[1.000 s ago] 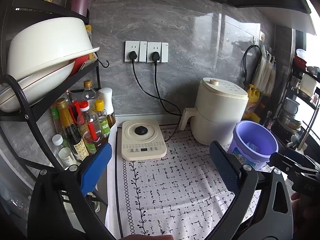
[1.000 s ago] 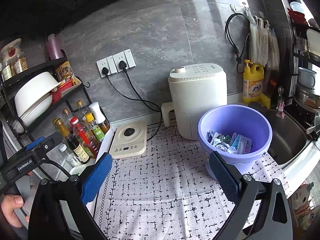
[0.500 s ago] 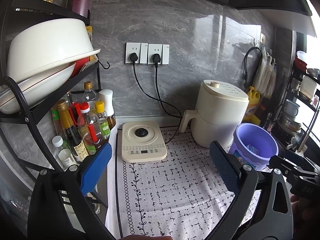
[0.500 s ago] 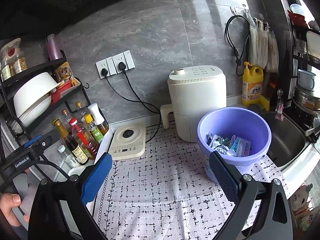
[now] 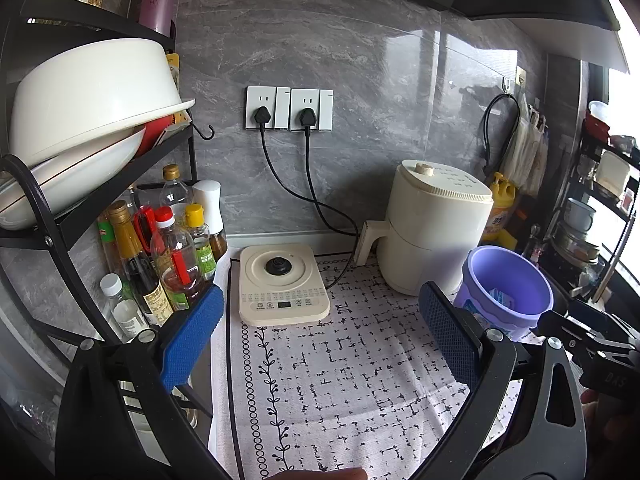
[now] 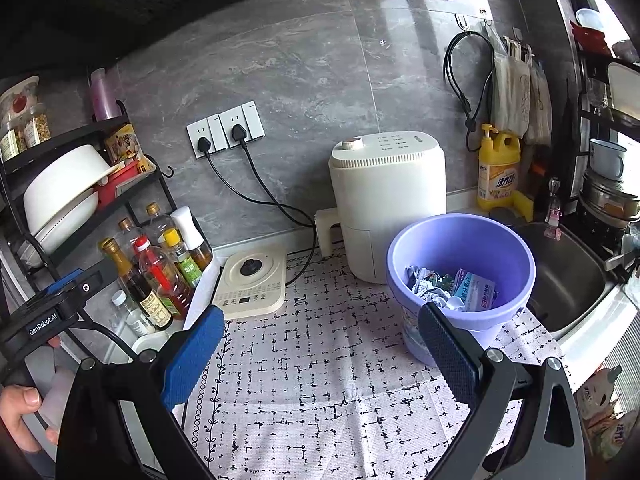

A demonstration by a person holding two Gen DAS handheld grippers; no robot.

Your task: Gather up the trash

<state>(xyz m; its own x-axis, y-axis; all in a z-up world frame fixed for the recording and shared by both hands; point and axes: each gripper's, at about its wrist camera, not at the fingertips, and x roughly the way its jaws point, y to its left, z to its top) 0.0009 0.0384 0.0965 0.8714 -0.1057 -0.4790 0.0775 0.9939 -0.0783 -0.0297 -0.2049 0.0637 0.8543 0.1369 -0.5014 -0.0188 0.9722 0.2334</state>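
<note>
A purple bucket (image 6: 516,272) stands on the patterned mat (image 6: 320,360), right of the middle; it also shows in the left wrist view (image 5: 532,300). Inside lie crumpled wrappers (image 6: 428,284) and a light blue packet (image 6: 474,290). My right gripper (image 6: 320,344) is open and empty, held above the mat just left of and in front of the bucket. My left gripper (image 5: 320,328) is open and empty, above the mat's left part in front of the cream base plate (image 5: 280,284). No loose trash shows on the mat.
A cream air fryer (image 6: 388,200) stands behind the bucket. A black rack (image 5: 52,236) with bowls and several sauce bottles (image 5: 168,256) fills the left. A sink (image 6: 568,276) lies to the right, a yellow detergent bottle (image 6: 498,172) behind it. Two cords hang from wall sockets (image 5: 288,108).
Both grippers have drawn back a little from the counter; the bucket and appliances look smaller and farther. Both stay open and empty.
</note>
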